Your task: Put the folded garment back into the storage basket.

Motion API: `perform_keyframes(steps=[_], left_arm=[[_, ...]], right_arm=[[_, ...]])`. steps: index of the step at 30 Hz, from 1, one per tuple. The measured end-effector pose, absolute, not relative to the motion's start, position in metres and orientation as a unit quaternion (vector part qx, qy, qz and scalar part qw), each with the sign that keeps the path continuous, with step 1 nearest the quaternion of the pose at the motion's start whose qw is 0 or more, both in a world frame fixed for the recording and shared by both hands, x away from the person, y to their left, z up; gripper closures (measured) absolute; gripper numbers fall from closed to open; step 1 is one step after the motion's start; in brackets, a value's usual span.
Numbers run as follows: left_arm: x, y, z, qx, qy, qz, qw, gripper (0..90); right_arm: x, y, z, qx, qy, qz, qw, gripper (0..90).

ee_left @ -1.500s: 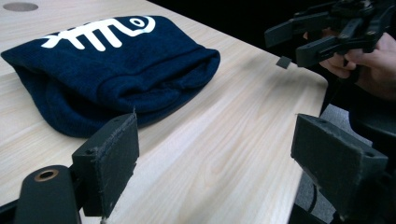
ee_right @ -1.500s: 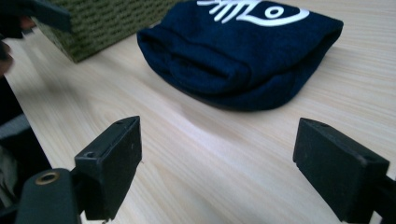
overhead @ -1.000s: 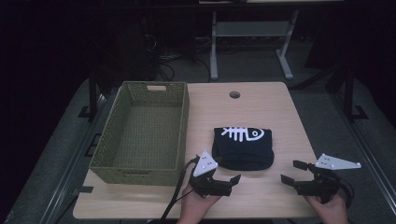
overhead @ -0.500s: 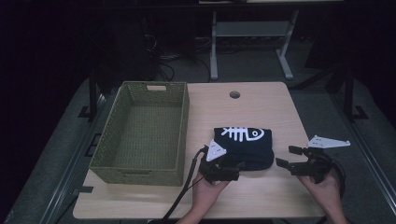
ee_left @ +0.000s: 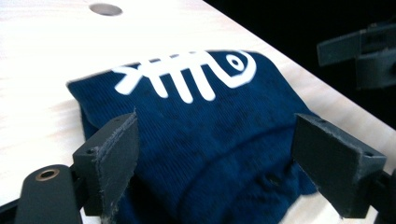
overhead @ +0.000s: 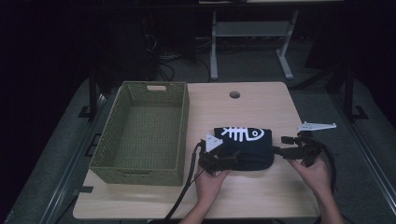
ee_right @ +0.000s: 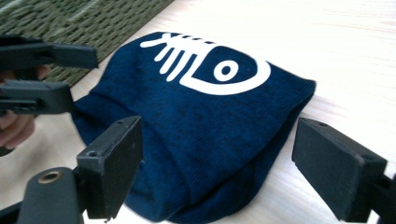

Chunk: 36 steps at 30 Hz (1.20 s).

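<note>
Jaws of the left gripper spread wide apart, straddling the near edge of the folded dark blue knit cloth with a white fish-skeleton print, nothing clamped yet. Cloth bulging up between the two black pads, whether touching them or not hard to tell. Jaws of the right gripper likewise wide apart, framing the cloth's rounded folded end from the opposite side, gripping nothing. Left gripper visible off to the side in the right gripper view, held in a hand.

From above: left gripper at the cloth's near left corner, right gripper just at its right edge, both hands low over the front of the pale wooden desk. Cloth lying flat on the desk, right of centre, fish print facing up toward the far side. Just left of it, an open rectangular green woven basket, close beside the cloth but apart from it. Round cable hole in the desk farther back. Black cable trailing from the left gripper over the front edge.
</note>
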<state>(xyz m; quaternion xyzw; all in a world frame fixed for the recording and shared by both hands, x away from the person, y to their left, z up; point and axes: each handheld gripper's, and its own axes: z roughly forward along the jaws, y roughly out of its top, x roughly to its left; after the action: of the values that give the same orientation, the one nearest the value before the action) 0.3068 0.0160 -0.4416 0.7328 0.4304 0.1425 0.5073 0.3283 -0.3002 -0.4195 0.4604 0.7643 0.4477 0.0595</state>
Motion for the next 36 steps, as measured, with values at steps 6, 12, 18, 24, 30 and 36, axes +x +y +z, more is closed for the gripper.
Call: perform_keyframes(steps=[6,12,18,24,30,36], left_arm=[[0.324,0.016,-0.442,0.72,0.467,0.145,0.493,14.7],[0.337,0.014,-0.451,0.721,0.495,0.143,0.464,15.1],[0.339,0.016,-0.46,0.727,0.511,0.135,0.439,15.3],[0.347,0.018,-0.468,0.72,0.532,0.106,0.433,18.9],[0.351,0.021,-0.471,0.714,0.542,0.084,0.436,22.4],[0.353,0.021,-0.474,0.712,0.543,0.072,0.44,28.6]], right_arm=[[0.342,-0.295,-0.426,0.475,0.764,0.433,0.055,17.5],[0.354,-0.293,-0.438,0.488,0.763,0.422,0.044,19.9],[0.36,-0.289,-0.451,0.502,0.759,0.413,0.029,21.4],[0.36,-0.288,-0.462,0.51,0.761,0.4,0.027,26.7],[0.361,-0.286,-0.47,0.519,0.755,0.401,0.015,33.5],[0.361,-0.283,-0.471,0.523,0.753,0.398,0.02,43.7]])
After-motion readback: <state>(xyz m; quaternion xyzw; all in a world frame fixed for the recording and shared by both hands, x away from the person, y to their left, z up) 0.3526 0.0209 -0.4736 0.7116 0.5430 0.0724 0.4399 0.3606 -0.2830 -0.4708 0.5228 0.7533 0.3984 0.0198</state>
